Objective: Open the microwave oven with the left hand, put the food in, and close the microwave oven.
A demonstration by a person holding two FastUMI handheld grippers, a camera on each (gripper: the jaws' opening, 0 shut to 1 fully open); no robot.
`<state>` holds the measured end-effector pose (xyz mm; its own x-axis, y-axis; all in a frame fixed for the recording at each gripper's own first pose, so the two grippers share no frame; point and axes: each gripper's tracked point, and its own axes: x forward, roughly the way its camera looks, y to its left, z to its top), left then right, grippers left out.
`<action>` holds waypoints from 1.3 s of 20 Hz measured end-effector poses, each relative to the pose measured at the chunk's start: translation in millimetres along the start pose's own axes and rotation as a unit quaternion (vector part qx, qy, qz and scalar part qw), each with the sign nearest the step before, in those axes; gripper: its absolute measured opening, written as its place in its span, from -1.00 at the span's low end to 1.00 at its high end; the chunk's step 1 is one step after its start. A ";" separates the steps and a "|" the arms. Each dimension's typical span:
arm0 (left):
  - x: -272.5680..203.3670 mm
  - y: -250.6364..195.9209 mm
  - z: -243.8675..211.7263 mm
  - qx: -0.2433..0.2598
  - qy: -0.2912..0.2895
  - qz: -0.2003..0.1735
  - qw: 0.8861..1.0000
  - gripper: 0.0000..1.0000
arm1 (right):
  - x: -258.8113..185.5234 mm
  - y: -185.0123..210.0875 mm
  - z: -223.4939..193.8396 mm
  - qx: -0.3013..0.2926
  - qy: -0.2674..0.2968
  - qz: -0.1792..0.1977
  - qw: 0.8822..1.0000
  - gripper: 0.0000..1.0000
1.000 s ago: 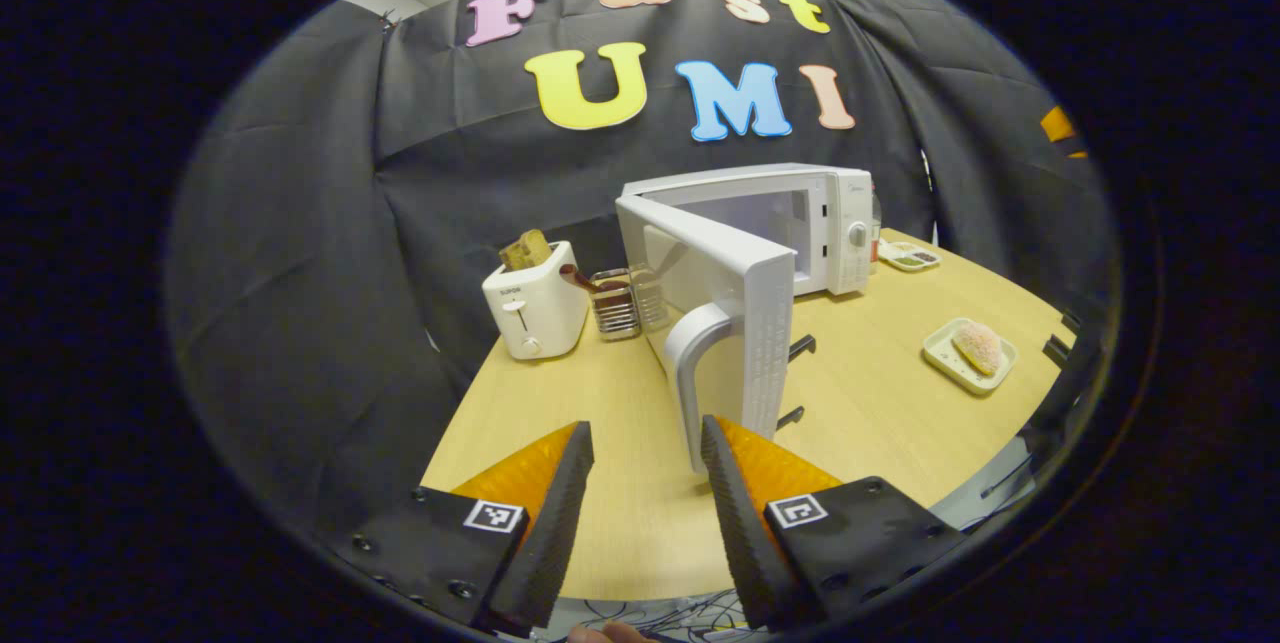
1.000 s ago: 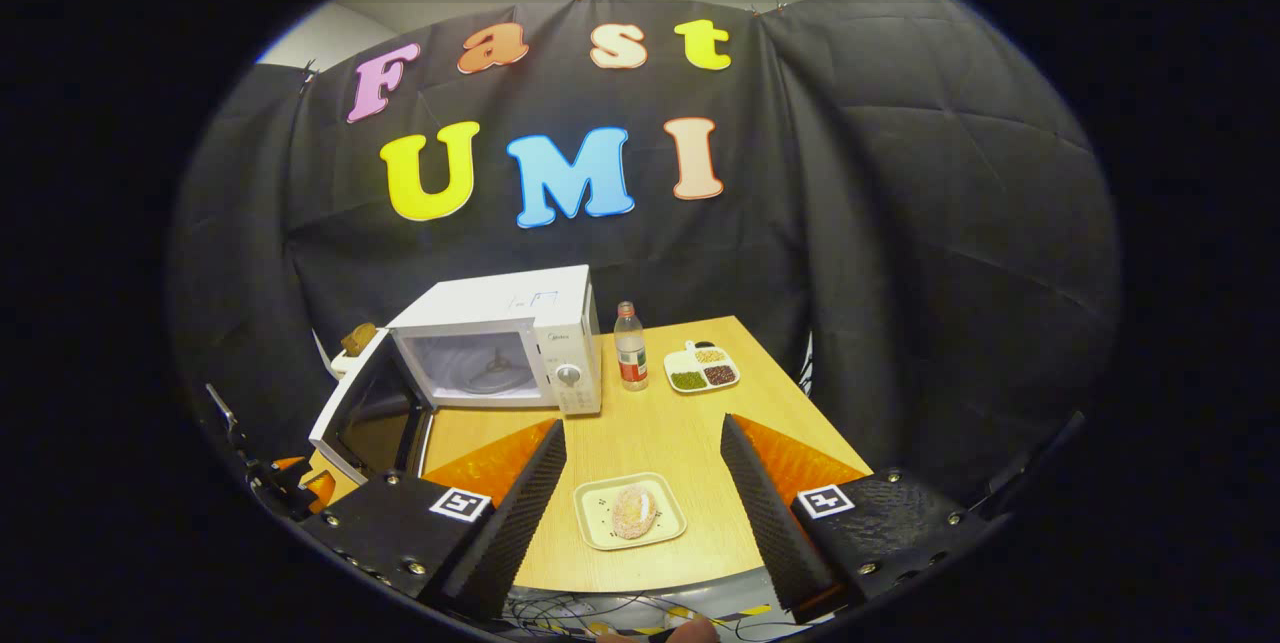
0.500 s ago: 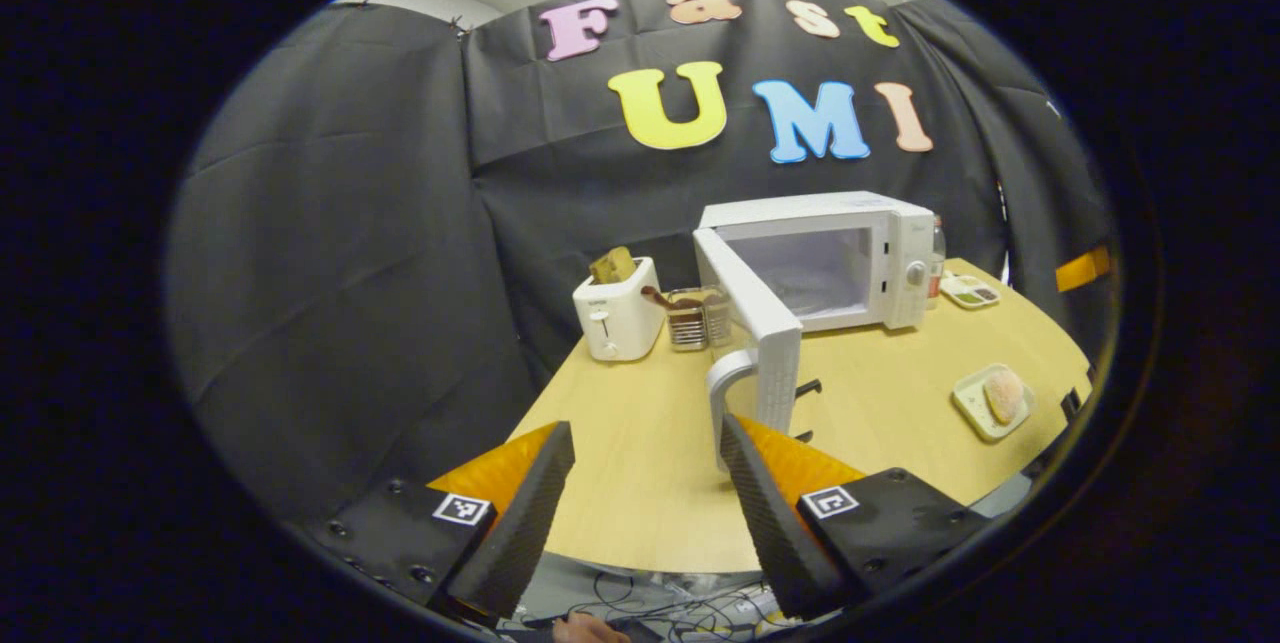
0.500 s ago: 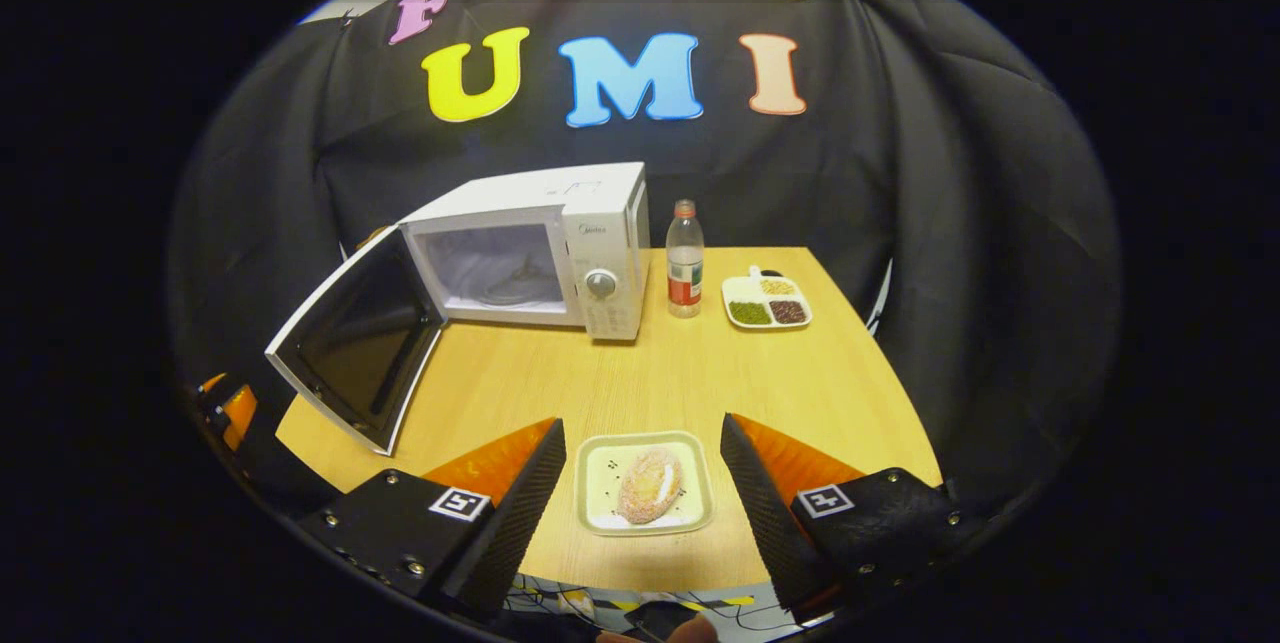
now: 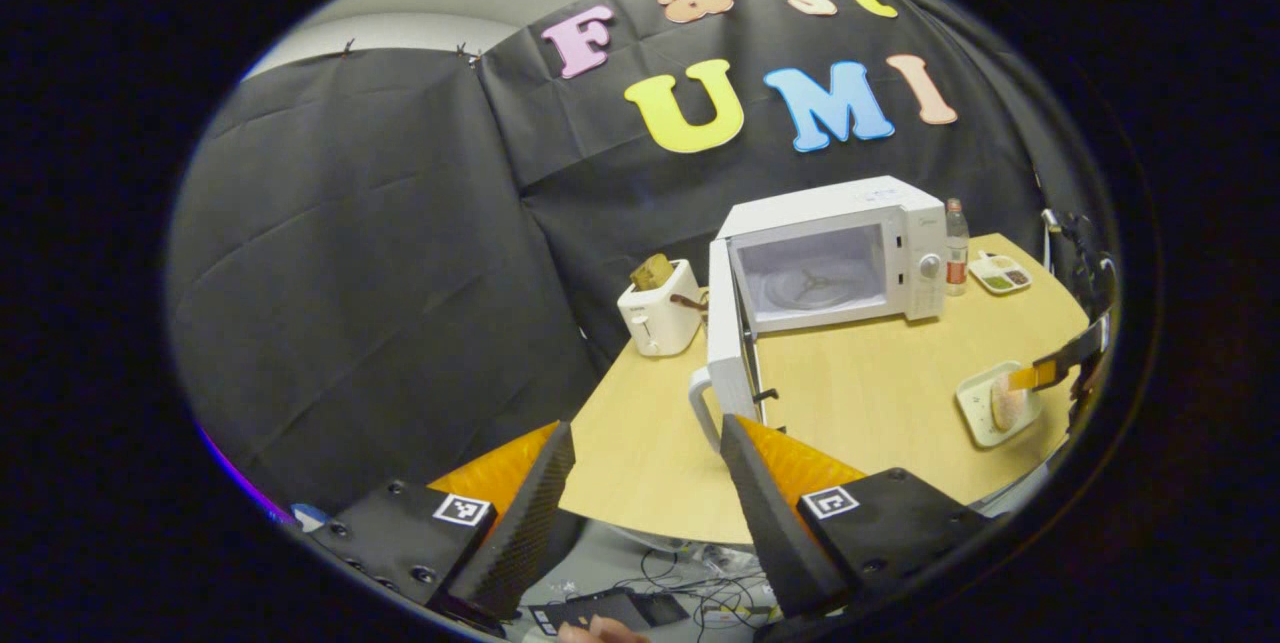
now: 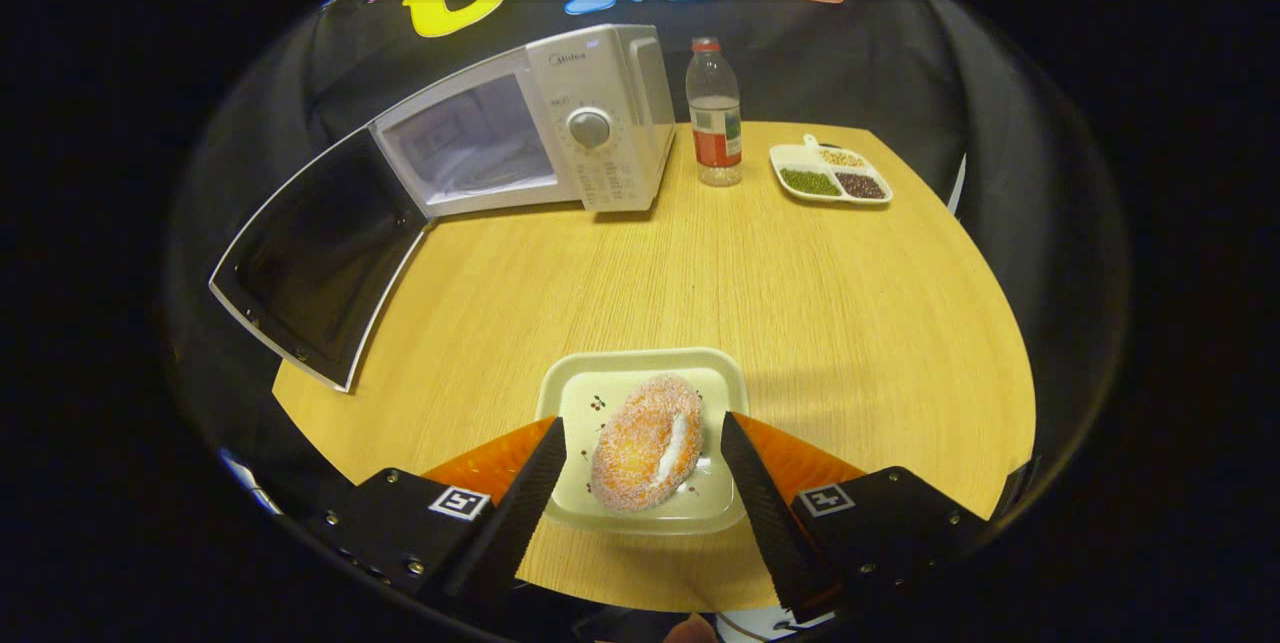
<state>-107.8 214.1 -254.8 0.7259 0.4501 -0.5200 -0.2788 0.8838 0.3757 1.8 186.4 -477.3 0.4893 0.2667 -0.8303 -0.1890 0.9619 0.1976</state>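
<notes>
- Left gripper [image 5: 645,483]: held level off the near edge, its two fingers spread wide with nothing between them and touching nothing.
- Right gripper [image 6: 643,483]: tipped downward, fingers [image 6: 525,498] spread apart, one on each side, pressing on nothing.
- In the left gripper view the right gripper [image 5: 1050,373] shows far off at the right edge, one fingertip reaching in low; its body is cut off there.
- A fingertip of the person's hand [image 5: 600,631] shows at the bottom of the left gripper view, behind that gripper.
- Another fingertip [image 6: 688,631] shows at the bottom of the right gripper view.
</notes>
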 end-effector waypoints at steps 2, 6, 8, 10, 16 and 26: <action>-20.1 -10.5 -4.4 -0.004 0.013 0.004 1.000 1.00 | 13.0 -1.1 -15.6 0.000 0.026 0.006 1.000 0.92; -45.7 -17.8 -12.7 -0.021 0.025 0.010 0.999 1.00 | 23.6 -2.8 -23.7 0.017 0.037 0.008 0.999 0.96; -56.9 -12.0 -11.4 -0.026 0.017 0.016 0.999 1.00 | 28.3 2.9 -19.7 0.022 0.040 0.007 0.999 0.83; -60.6 -5.0 -20.8 -0.039 0.022 0.020 0.999 0.94 | 28.8 5.3 -19.3 0.011 0.041 -0.001 0.999 0.72; -61.8 29.3 -35.7 -0.076 0.011 0.021 0.997 0.94 | 26.7 14.9 -15.7 0.020 0.039 0.000 0.999 0.16; -37.5 64.2 -27.9 -0.103 -0.055 -0.032 0.993 0.94 | -27.0 90.7 42.4 0.057 -0.035 0.019 0.998 0.15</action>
<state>-170.4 257.6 -232.6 0.8080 0.3850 -0.4459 -0.3434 0.9228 0.1744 7.6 268.9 -414.8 0.5424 0.3024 -0.7838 -0.1116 0.9506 0.2896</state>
